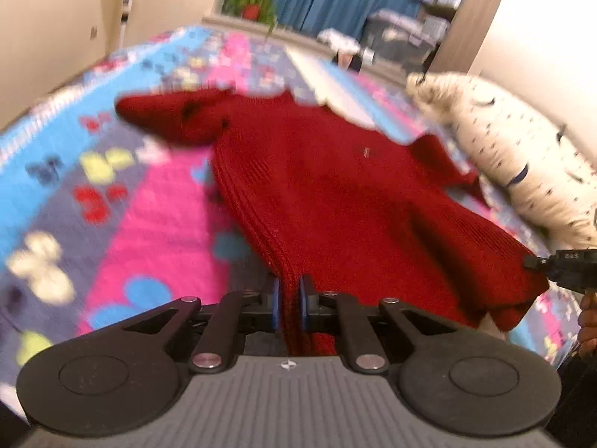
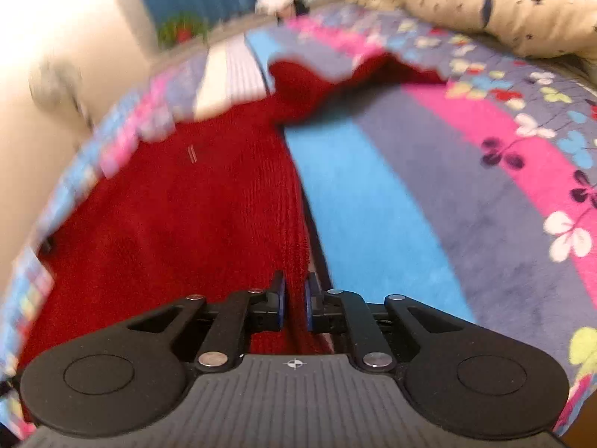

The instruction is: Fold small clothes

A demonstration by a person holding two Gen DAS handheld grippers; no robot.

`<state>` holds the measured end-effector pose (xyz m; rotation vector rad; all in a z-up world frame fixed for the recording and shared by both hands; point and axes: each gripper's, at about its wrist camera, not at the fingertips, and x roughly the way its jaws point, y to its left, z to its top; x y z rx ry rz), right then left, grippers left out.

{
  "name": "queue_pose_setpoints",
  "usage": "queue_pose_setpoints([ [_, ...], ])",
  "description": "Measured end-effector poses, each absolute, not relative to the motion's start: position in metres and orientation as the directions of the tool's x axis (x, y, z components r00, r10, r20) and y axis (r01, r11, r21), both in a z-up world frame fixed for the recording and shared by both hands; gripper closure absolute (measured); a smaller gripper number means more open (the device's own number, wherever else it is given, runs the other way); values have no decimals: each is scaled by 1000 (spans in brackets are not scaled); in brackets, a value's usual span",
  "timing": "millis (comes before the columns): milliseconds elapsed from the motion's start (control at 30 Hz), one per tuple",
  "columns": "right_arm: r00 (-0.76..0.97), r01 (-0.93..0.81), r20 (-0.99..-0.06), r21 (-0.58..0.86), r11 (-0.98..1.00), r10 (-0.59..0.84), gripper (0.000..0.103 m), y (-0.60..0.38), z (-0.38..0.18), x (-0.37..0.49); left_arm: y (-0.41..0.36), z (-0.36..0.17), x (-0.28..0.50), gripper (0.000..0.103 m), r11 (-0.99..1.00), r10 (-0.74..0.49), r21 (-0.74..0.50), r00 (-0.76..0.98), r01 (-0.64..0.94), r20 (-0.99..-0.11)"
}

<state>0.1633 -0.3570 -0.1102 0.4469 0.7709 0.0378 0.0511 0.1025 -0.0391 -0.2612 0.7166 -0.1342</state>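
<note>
The bed carries the sweater, which stretches straight ahead of both grippers, its long axis running away from them toward the sleeves. The left gripper is clamped on the near hem's left corner; the right gripper pinches the hem's right edge. Judging by this, the hem goes forward over the body, both hands equally placed.

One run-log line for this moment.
left gripper: shut on red sweater | right gripper: shut on red sweater | surface: patterned blanket
</note>
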Motion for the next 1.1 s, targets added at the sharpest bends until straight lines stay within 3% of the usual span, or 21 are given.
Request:
queue_pose_setpoints([
  [100,766,102,-604,452,886,220,97,-372,-78,140,125,-8,35,97,971,-181,-239,749,32,-638],
  [167,759,94,-612,441,892,223,97,-375,-65,128,140,4,26,97,974,-160,-228,735,8,-658],
  [333,578,109,-792,311,944,195,97,-365,-88,122,149,-17,20,96,986,-99,-161,643,-38,-759],
  [433,536,157,-841,193,969,80,95,-358,-105,127,151,-32,26,96,985,-10,-113,618,-129,-786],
  [467,543,168,-838,175,970,57,93,-353,-105,126,153,-35,28,90,982,2,-117,623,-150,-782],
  [500,554,178,-832,151,972,27,93,-350,-105,128,155,-38,31,75,977,8,-126,623,-171,-782],
  [533,574,178,-819,141,974,13,91,-349,-105,130,156,-43,36,67,975,4,-134,618,-176,-786],
  [567,588,174,-809,146,974,16,85,-347,-108,133,157,-48,40,56,976,-3,-136,613,-170,-790],
  [600,590,177,-807,158,971,24,70,-348,-112,136,157,-57,46,51,977,-11,-136,597,-164,-802],
  [667,552,200,-832,190,961,49,44,-355,-127,141,159,-75,58,50,970,-47,-170,544,-177,-838],
  [700,518,207,-852,217,954,82,40,-357,-138,145,162,-86,61,50,962,-72,-194,505,-193,-860],
  [833,423,212,-899,220,952,114,40,-351,-164,151,160,-98,56,58,958,-125,-233,487,-169,-865],
  [867,426,199,-898,209,958,107,45,-347,-163,150,157,-98,55,74,962,-127,-226,487,-151,-864],
  [900,435,155,-893,199,968,114,67,-341,-160,149,156,-98,55,90,968,-114,-208,489,-142,-865],
  [933,445,111,-885,207,972,137,82,-335,-159,147,155,-97,55,90,969,-114,-206,495,-136,-862],
  [1000,482,84,-871,156,984,96,97,-330,-146,144,159,-84,53,92,967,-110,-215,530,-139,-841],
  [1100,663,158,-749,134,978,-5,97,-346,-91,132,155,-42,34,93,981,-79,-175,651,-84,-755],
])
